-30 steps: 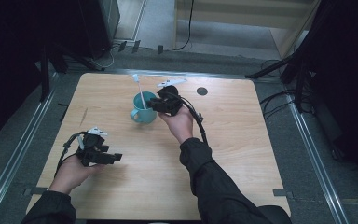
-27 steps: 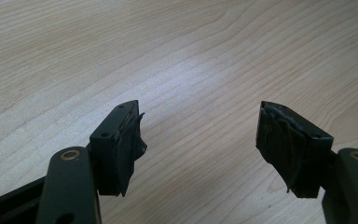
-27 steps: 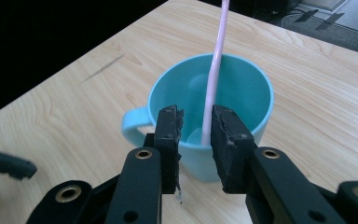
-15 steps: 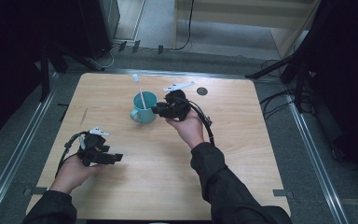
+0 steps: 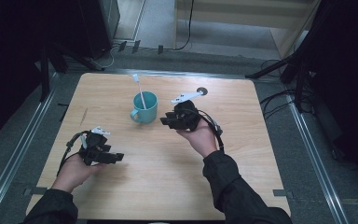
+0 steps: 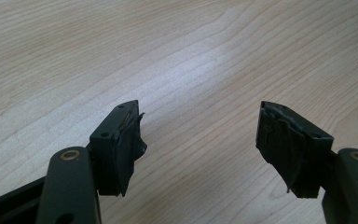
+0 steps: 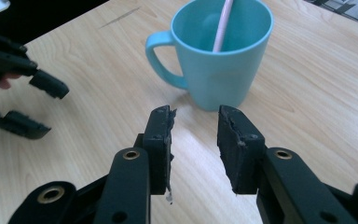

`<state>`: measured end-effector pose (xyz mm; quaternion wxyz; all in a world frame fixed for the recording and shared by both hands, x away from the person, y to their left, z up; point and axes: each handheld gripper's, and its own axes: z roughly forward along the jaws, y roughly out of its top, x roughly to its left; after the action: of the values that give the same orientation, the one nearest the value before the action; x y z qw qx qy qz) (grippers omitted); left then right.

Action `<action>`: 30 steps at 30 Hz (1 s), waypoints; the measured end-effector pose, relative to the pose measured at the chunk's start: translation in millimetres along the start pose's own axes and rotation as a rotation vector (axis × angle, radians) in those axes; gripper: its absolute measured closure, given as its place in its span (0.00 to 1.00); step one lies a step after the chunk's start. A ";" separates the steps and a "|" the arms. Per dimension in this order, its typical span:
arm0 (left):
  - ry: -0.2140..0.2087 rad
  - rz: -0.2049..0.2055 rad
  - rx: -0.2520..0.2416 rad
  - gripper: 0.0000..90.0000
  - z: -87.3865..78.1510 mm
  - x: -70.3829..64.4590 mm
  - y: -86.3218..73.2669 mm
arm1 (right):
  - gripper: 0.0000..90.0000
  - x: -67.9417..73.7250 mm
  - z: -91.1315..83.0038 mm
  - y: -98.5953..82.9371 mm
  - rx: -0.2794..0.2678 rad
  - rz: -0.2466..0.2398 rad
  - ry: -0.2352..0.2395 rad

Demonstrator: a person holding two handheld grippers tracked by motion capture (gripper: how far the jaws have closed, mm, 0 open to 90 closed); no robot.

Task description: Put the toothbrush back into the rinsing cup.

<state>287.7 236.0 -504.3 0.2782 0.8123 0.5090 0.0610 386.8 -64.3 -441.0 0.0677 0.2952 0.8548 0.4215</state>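
Right gripper (image 5: 164,121) hangs just off the teal mug (image 5: 145,107), jaws parted with a narrow gap and nothing between them; in the right gripper view (image 7: 195,140) the mug (image 7: 221,51) stands upright straight ahead of the tips, handle pointing away to the left of that view, apart from the pads. A pale stick (image 5: 139,91) leans in the mug, its top poking over the rim toward the far edge of the table (image 5: 242,158); its lower end is lost inside the cup. The mug sits in the far half of the table, a little left of centre. Nothing lies between jaws and mug. Left gripper (image 5: 116,157) sits low near the left near corner, jaws spread wide over bare wood, empty (image 6: 200,140). A small dark round fitting (image 5: 202,91) shows near the far edge. Pale wood-grain top, metal rails either side, grey floor, cables and dark stands beyond, hard to read in the shadow.
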 end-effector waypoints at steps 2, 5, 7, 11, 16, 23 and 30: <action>-0.002 0.009 0.004 0.34 0.5 0.0 1.0 | 0.73 -0.2 -4.6 -3.8 0.005 0.003 0.001; -0.002 0.008 0.005 0.34 1.8 -0.4 2.0 | 0.73 -2.1 -10.9 -10.0 -0.007 0.027 0.017; -0.003 0.010 0.006 0.34 2.0 -0.5 2.7 | 0.72 -3.1 -15.3 -14.5 -0.006 0.030 0.016; -0.004 0.007 0.001 0.34 2.4 -1.0 3.5 | 0.72 -3.9 -23.7 -23.3 0.002 0.011 0.000; -0.008 0.009 0.004 0.34 3.6 -1.2 4.9 | 0.71 -6.0 -32.1 -33.6 0.009 0.008 0.001; -0.010 0.017 0.005 0.34 4.2 -1.7 6.1 | 0.68 -11.4 -45.6 -46.2 -0.004 0.063 0.037; -0.010 0.021 0.005 0.34 5.5 -2.8 7.1 | 0.64 -14.1 -59.4 -62.3 0.004 0.056 0.015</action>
<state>294.1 229.2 -504.8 0.2781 0.8185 0.4993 0.0584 348.8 -141.9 -452.5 0.0490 0.3160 0.8474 0.4238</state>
